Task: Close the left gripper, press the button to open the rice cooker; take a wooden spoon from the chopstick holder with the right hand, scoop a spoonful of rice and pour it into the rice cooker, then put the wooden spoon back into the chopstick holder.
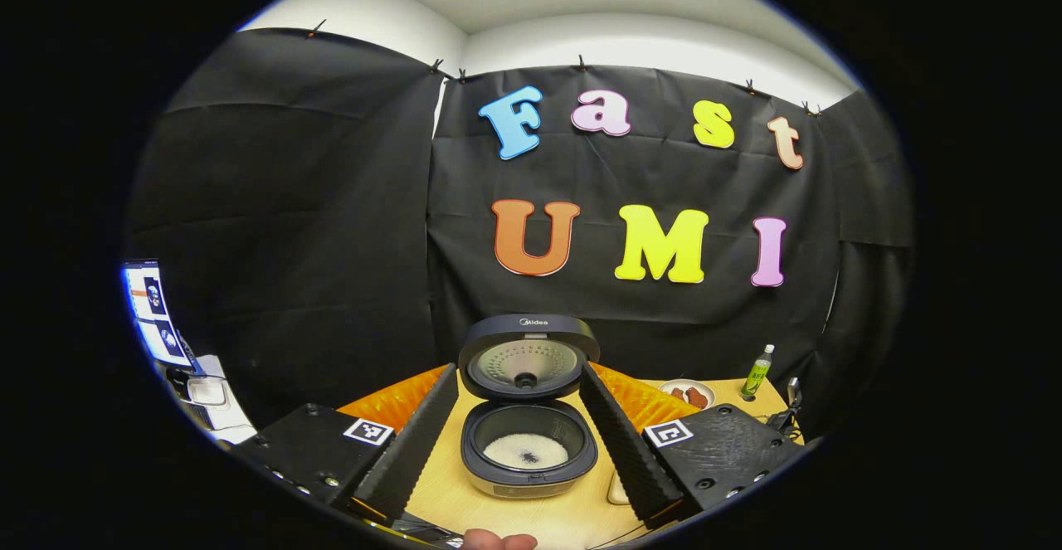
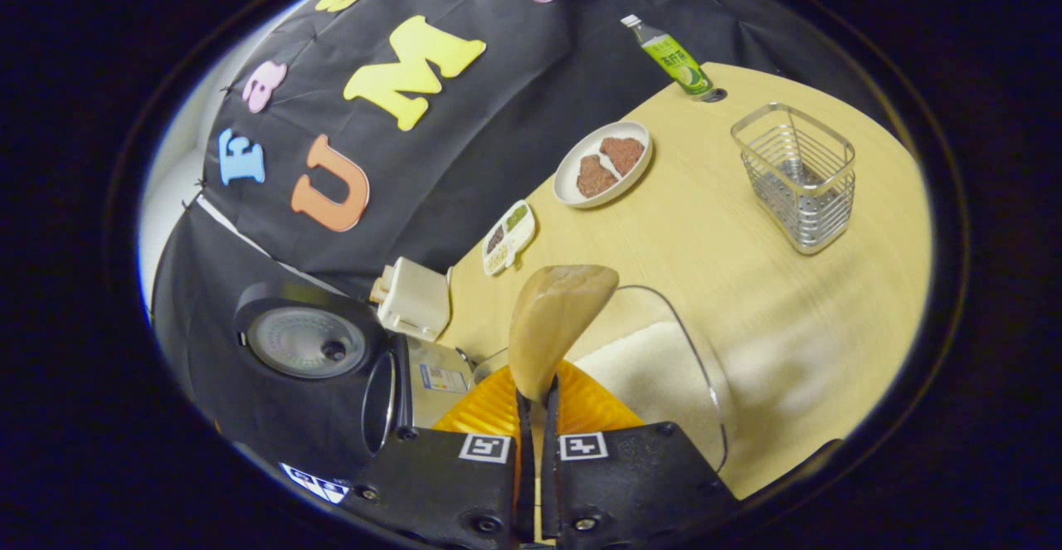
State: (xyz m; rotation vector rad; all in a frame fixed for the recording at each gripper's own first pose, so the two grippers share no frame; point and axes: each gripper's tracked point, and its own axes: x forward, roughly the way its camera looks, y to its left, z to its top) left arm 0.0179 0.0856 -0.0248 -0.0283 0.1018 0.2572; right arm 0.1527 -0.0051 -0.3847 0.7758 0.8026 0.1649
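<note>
In the left gripper view the rice cooker (image 1: 528, 450) stands on the wooden table with its lid (image 1: 528, 359) raised; white rice with a dark speck lies in the inner pot. My left gripper (image 1: 518, 367) is open, one finger on either side of the cooker, touching nothing. In the right gripper view my right gripper (image 2: 535, 394) is shut on the handle of the wooden spoon (image 2: 554, 318), whose bowl hangs over the near rim of a glass bowl of rice (image 2: 664, 367). The wire chopstick holder (image 2: 796, 175) stands apart at the far right. The cooker (image 2: 315, 347) shows at the left.
A plate with brown food (image 2: 602, 164), a small snack tray (image 2: 508, 237), a white box (image 2: 415, 297) and a green bottle (image 2: 674, 59) stand along the table's back. A monitor (image 1: 149, 309) sits off the table's left. A thumb (image 1: 498, 542) shows at the bottom edge.
</note>
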